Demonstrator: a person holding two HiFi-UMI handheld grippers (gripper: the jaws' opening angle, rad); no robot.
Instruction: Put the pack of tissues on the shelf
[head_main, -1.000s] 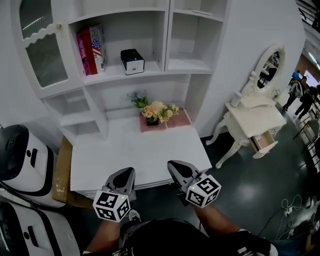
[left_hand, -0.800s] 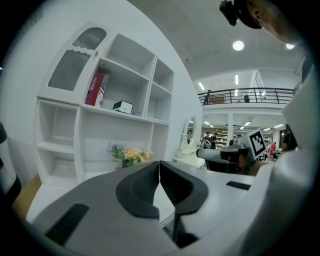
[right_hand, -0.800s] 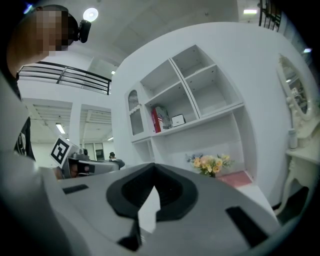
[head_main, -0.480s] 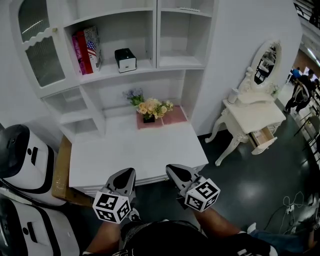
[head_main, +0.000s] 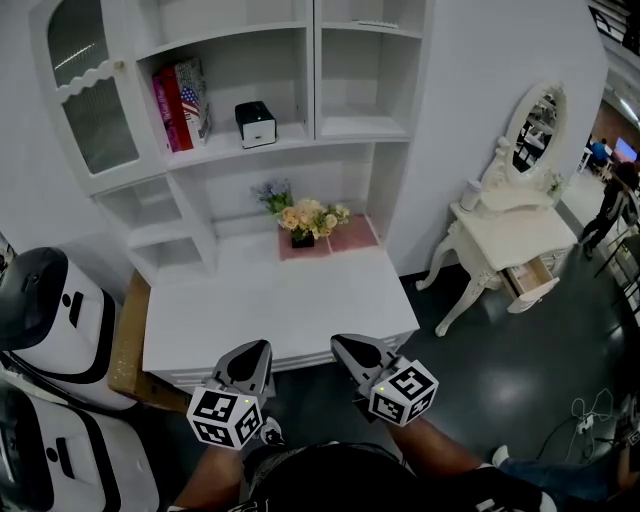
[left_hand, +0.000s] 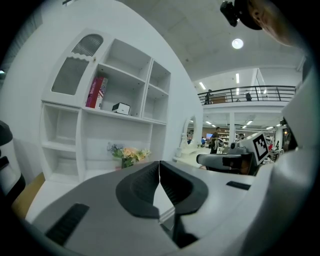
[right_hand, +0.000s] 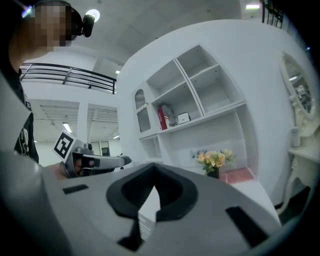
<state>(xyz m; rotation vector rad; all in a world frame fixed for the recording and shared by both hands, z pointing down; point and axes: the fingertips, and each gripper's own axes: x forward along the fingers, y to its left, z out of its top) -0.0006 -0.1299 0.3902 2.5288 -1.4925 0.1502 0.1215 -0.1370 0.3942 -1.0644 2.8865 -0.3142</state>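
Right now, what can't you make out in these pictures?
Pack of tissues: found in no view; left gripper and right gripper are shut on nothing.
Black-and-white box, head view: too small to identify.
Books, head view: print too small.
Glass door, head view: frosted pane hides what's behind.
Top shelves, head view: cut off by upper edge.

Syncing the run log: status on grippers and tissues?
Left gripper shut, empty; right gripper same. No pack on desk; black-and-white box, maybe the tissues, on shelf beside books. Nothing seen blocking.
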